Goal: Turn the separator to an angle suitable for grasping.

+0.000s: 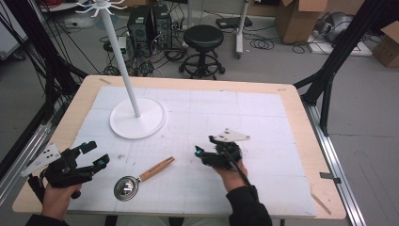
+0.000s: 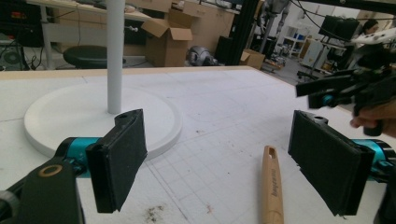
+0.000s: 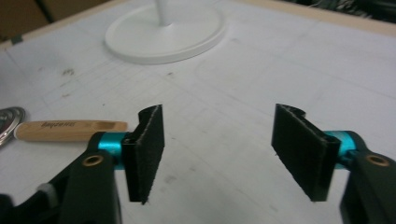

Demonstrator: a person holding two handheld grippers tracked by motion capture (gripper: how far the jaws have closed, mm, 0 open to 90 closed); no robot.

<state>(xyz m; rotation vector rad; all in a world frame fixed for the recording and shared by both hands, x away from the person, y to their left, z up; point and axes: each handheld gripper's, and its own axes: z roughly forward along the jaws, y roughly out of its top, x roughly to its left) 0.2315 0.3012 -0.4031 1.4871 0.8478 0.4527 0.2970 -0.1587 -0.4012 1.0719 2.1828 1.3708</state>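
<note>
Needed to bring the open, empty right hand-held gripper [image 1: 205,151] left of itself, squarely across the ladle's wooden handle [image 1: 156,169], then close.

A lab: black frame rig [image 1: 329,61], floor cables [image 1: 263,43], computer towers [image 1: 149,24], cardboard boxes [image 1: 299,19].

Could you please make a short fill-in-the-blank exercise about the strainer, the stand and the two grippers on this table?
1. The strainer has a handle made of ____.
2. The jaws of the right gripper are ____, with nothing between them.
3. The tall white stand rests on a base whose shape is ____.
4. In the high view the strainer lies between the left gripper and the ____ gripper.

Missing words: wood; open; round; right
</note>
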